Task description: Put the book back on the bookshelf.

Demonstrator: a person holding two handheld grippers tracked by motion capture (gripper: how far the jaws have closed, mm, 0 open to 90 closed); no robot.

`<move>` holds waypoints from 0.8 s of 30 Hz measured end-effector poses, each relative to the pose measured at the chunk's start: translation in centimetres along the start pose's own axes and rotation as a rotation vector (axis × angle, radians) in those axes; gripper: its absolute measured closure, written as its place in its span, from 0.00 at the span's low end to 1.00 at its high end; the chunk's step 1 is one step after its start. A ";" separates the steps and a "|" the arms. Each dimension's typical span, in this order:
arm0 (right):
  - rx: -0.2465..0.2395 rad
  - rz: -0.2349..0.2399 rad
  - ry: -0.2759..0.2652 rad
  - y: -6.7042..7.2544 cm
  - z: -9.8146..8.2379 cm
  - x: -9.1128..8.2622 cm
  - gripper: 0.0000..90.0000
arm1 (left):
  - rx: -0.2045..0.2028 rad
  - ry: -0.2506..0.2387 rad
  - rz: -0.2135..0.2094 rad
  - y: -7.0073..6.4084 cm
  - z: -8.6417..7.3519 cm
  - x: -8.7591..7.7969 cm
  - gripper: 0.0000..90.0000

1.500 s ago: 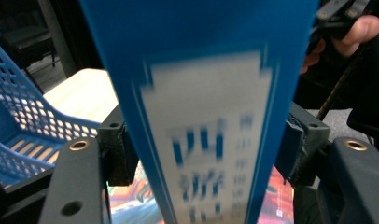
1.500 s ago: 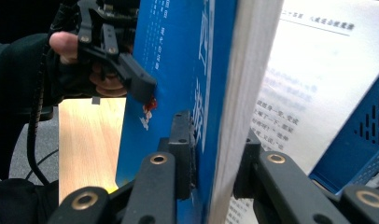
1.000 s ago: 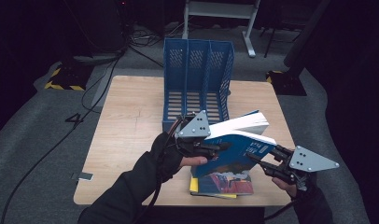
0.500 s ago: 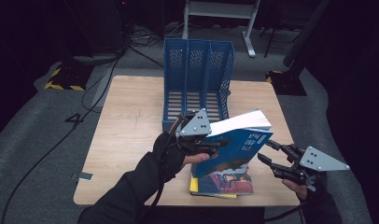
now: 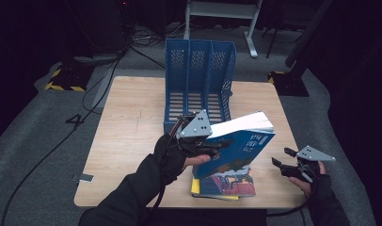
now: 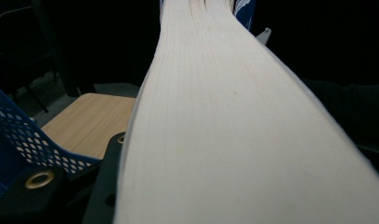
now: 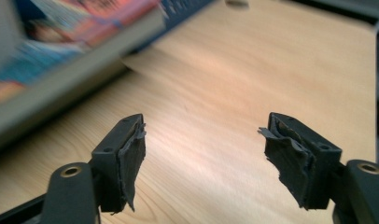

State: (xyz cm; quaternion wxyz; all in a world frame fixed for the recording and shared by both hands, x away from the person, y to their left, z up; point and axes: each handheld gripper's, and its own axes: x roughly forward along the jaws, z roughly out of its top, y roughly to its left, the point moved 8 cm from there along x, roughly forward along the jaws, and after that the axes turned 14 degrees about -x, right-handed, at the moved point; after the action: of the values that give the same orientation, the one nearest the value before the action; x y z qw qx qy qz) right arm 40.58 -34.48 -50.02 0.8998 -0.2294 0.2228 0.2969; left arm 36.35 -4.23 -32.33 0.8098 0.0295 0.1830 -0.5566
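While the blue book (image 5: 238,143) is held up off the bench (image 5: 128,136) by the left gripper (image 5: 216,149), its long side runs from near-left up to far-right, with the white page edge (image 5: 241,123) turned upward and the right end tipped higher. The book is gripped at its near-left corner, and in the left gripper view the pages (image 6: 234,121) are seen stretching away from the jaws, which are closed on it. Just behind the book, on the far side, the blue file rack (image 5: 198,80) is stood, with its three slots open toward the near side. The middle and right slots are the closest to the book's far end. So the book is likely meant to be stood in a slot, and for that it has to be turned more upright and pushed away toward the far side.

Under the lifted book, a second book (image 5: 224,184) with a bright cover is left flat on the bench near the front edge.

The right gripper (image 5: 284,162) is held low at the right, well apart from both books. Its jaws have just been opening and are now spread wide, with nothing between them but bare bench (image 7: 215,107). The left hand (image 5: 172,155) is the nearer one to the rack, and its wrist is bent inward.
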 end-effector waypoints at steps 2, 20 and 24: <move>0.017 -0.004 0.042 -0.4 -1.5 0.7 0.32 | 0.002 -0.005 -0.004 0.0 0.0 0.0 0.66; 0.094 0.018 0.129 -0.7 -4.9 3.1 0.31 | -0.034 0.010 0.017 0.6 1.0 0.9 0.67; 0.101 0.013 0.134 -0.8 -5.0 3.1 0.31 | -0.040 0.018 0.025 0.6 1.6 1.2 0.68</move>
State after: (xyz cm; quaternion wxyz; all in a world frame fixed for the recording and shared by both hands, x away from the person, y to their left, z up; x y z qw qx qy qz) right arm 42.04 -36.47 -55.42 0.8912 -0.2019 0.2988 0.2751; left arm 37.71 -5.42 -31.35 0.8153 0.0206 0.2011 -0.5426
